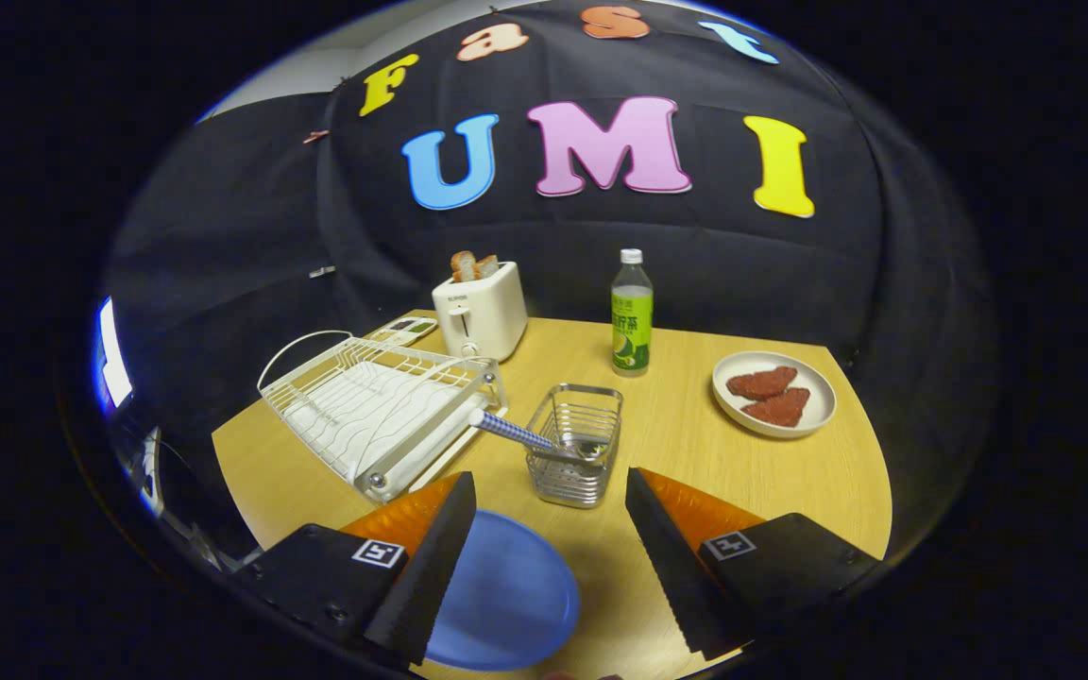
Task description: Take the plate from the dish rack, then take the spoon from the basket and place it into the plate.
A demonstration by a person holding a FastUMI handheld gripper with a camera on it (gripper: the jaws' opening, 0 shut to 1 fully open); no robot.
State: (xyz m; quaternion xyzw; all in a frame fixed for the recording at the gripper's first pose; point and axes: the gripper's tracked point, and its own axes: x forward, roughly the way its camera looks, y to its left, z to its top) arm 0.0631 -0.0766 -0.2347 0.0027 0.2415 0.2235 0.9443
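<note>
My gripper (549,491) has two black fingers (426,576) with ribbed, saw-toothed inner faces; orange wedges back each one; black blocks behind carry small square black-and-white markers; a screw sits near the left block's marker.

The desk (695,453) looks like pale wood with a smooth, faintly grained matt finish. On it, the basket (574,444) is shiny metal wire. Left of the basket, the dish rack (374,406) is white coated wire with a polished metal bar. The spoon (525,436) in the basket has a checked blue handle and a glossy metal bowl. Nearer than the basket, the plate (506,595) is smooth matt blue plastic. The gripper (549,557) fingers (426,567), spread apart, carry black ribbed pads on glossy orange plastic.
</note>
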